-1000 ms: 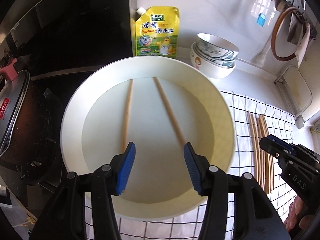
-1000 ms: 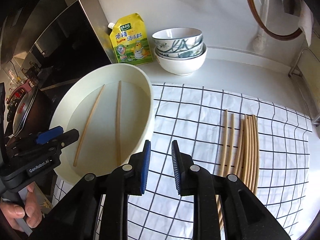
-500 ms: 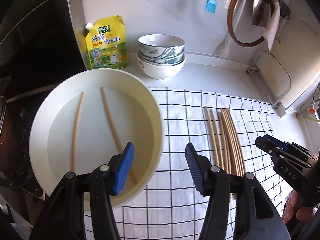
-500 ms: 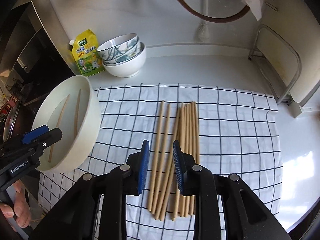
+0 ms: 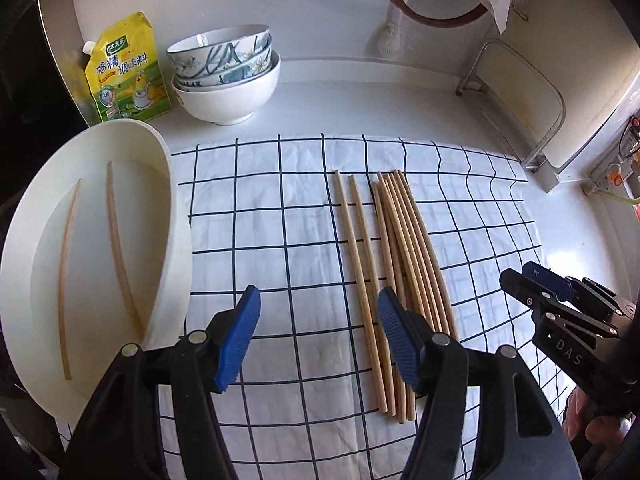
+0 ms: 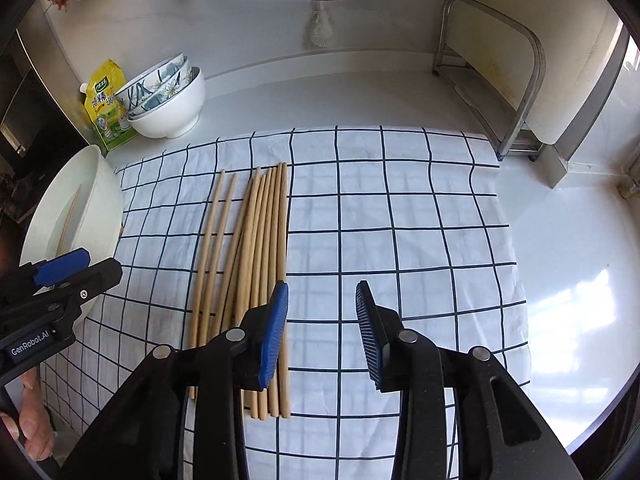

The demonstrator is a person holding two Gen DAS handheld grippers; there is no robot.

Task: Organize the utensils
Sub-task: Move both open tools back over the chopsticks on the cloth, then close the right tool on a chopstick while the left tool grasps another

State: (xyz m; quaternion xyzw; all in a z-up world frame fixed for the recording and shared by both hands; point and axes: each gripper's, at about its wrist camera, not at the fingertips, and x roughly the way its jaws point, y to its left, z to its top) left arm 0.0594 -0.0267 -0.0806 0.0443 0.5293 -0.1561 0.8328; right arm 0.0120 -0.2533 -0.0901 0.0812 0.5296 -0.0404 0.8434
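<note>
Several wooden chopsticks (image 5: 394, 264) (image 6: 248, 264) lie side by side on a white cloth with a dark grid (image 5: 280, 240) (image 6: 400, 220). Two more chopsticks (image 5: 116, 248) rest inside a white basin (image 5: 168, 184) (image 6: 102, 196) at the left. My left gripper (image 5: 318, 336) hovers over the cloth just left of the row, its jaws opening with nothing between them. My right gripper (image 6: 322, 332) hangs just right of the row, jaws opening and empty; its left pad is over the rightmost sticks.
Stacked patterned bowls (image 5: 224, 76) (image 6: 164, 96) and a yellow seasoning pouch (image 5: 124, 72) (image 6: 104, 108) stand at the back left. A metal rack (image 6: 504, 80) stands at the back right. A dark stove borders the basin's left side.
Both grippers have swung right, from over the basin to over the cloth and the row of chopsticks. Both sets of jaws have spread wider.
</note>
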